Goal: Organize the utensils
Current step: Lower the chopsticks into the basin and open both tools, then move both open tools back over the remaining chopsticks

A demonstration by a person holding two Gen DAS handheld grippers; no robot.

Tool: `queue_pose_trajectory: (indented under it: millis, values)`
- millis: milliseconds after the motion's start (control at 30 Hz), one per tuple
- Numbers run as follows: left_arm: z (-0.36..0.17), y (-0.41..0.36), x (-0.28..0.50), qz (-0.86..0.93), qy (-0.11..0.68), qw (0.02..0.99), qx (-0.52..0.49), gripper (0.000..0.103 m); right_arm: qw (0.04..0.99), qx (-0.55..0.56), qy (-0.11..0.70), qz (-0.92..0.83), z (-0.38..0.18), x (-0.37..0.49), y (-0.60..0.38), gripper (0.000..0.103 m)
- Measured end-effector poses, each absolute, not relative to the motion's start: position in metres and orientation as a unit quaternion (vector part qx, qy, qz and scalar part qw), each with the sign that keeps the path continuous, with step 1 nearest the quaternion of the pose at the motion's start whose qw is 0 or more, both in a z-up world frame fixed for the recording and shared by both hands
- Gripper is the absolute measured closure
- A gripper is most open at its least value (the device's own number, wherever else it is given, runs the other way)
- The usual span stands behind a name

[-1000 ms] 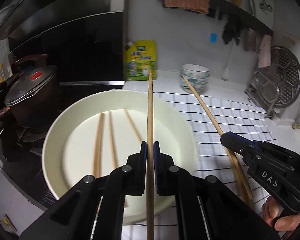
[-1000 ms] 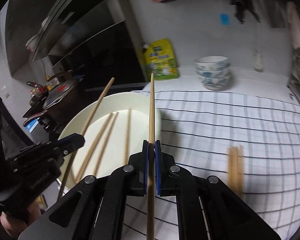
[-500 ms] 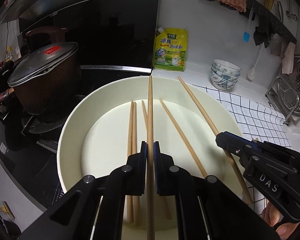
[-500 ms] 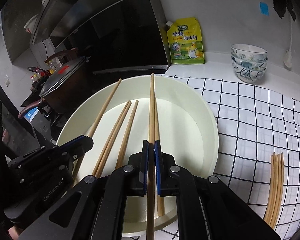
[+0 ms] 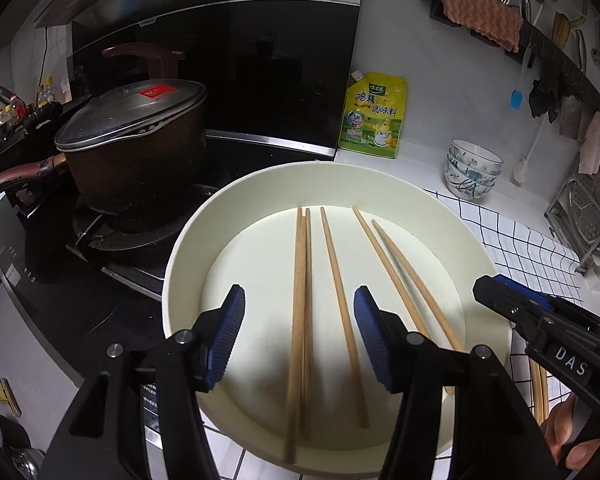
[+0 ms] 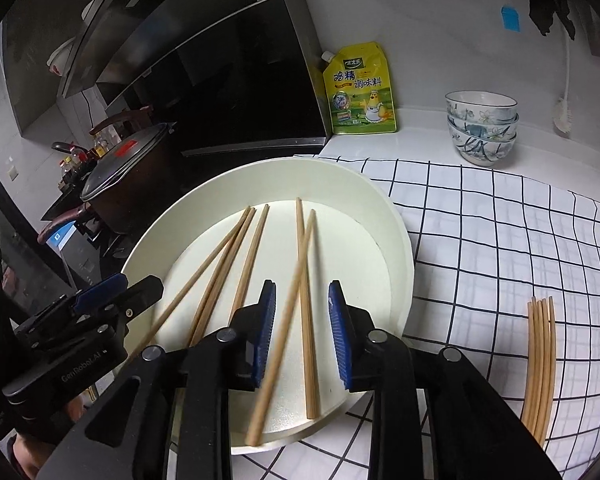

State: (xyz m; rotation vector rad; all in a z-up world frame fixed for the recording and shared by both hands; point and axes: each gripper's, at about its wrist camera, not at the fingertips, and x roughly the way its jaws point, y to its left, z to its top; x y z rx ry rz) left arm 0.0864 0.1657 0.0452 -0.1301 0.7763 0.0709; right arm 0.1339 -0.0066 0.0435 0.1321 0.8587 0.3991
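Observation:
Several wooden chopsticks (image 5: 300, 304) lie in a round cream tray (image 5: 188, 240) on the counter. My left gripper (image 5: 300, 340) hangs open and empty just above the tray's near side. My right gripper (image 6: 300, 334) is also open and empty over the tray (image 6: 400, 240), with two chopsticks (image 6: 296, 276) lying crossed between its fingers. In the left wrist view the right gripper (image 5: 540, 328) shows at the tray's right rim. A bundle of several more chopsticks (image 6: 540, 364) lies on the checked cloth to the right.
A lidded dark pot (image 5: 132, 148) sits on the stove left of the tray. A yellow seasoning pouch (image 6: 360, 88) and stacked patterned bowls (image 6: 482, 126) stand by the back wall. A checked cloth (image 6: 500, 240) covers the counter. A metal rack (image 5: 592, 216) is at far right.
Both grippers opened and let go of their chopsticks, which now lie in the tray. Both grippers have moved left, from over the cloth to over the tray.

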Motion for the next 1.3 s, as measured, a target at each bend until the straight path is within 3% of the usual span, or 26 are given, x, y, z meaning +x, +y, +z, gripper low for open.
queue_pose_trajectory:
  millis: [800,1300]
  values:
    - [0.063,0.122,0.051,0.007,0.365,0.930,-0.052,0.044,0.899,0.074,0.394,0.179,0.058,0.088,-0.049,0.075]
    - [0.058,0.041,0.037,-0.062,0.372,0.926,-0.029,0.040,0.904,0.093,0.401,0.118,0.043,0.050,-0.131,0.073]
